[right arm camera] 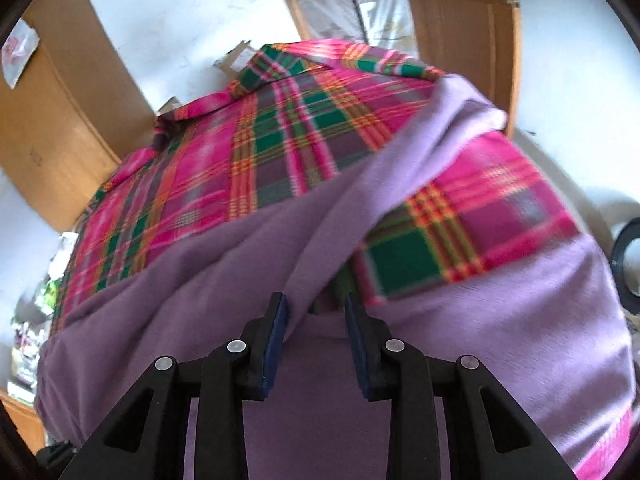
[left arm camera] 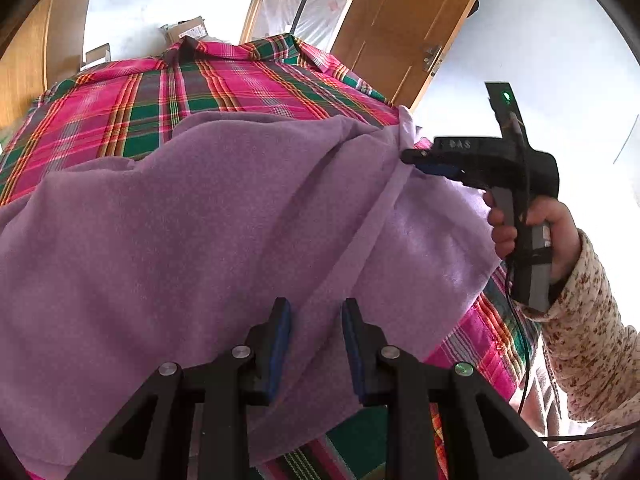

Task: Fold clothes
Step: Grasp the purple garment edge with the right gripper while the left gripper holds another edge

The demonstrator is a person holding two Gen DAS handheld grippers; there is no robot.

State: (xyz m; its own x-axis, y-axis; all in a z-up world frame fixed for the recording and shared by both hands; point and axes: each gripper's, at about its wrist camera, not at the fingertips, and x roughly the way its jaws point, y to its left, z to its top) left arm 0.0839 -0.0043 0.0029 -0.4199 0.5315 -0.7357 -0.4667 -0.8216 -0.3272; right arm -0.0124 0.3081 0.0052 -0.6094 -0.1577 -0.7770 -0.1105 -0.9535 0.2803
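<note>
The soft lilac fleece garment (left arm camera: pixel 224 216) lies rumpled across the pink-and-green plaid cloth (left arm camera: pixel 132 108). My right gripper (left arm camera: pixel 416 159) pinches its hemmed edge; my left gripper (left arm camera: pixel 316 312) hovers with jaws apart. It looks light, floppy and clingy, so hems and corners seem the best holds.

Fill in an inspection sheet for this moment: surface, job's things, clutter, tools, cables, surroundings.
Surface: plaid cloth in pink and green covers it.
Job's things: purple towel lies rumpled on the cloth, one edge lifted at the right.
Clutter: cardboard boxes behind the surface.
Tools: left tool open above the towel; right tool touches the towel's raised edge, grip unclear; hand on its handle.
Cables: black cable hangs from the right tool.
Surroundings: wooden door, white wall.
</note>
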